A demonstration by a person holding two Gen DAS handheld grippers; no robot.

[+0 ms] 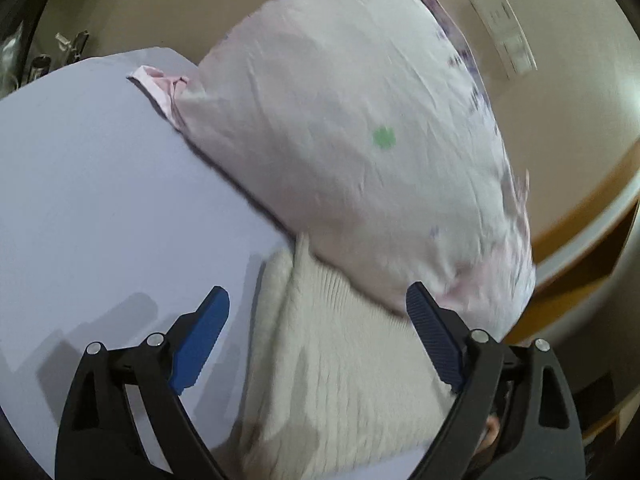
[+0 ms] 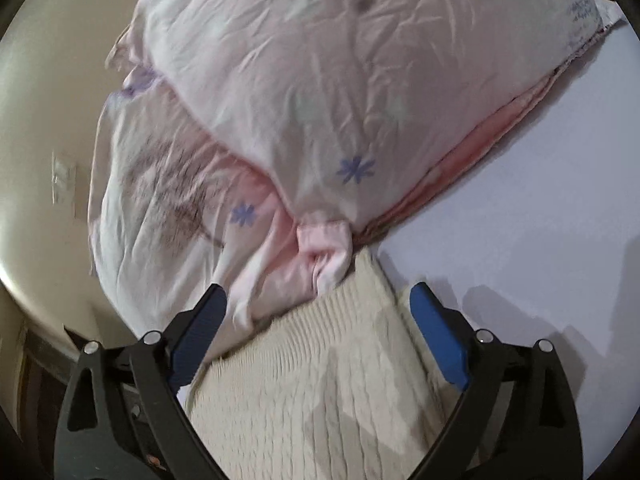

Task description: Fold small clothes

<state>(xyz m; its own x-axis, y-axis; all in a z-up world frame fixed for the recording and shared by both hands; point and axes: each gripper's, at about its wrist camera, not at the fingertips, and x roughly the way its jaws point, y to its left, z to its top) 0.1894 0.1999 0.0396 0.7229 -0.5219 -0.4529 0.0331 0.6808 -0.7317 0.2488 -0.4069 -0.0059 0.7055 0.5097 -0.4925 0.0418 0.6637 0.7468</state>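
A pale pink garment with small green and purple flower prints lies folded on the white table, partly over a cream ribbed knit piece. My left gripper is open, its blue pads astride the knit piece just short of the pink garment's edge. In the right wrist view the pink garment fills the upper frame, with a rolled cuff at its near edge. My right gripper is open above the cream knit, holding nothing.
The table's bare white surface extends to the right in the right wrist view. Beige wall with a switch plate stands behind. Metal items sit at the far left. Wooden furniture is at the right.
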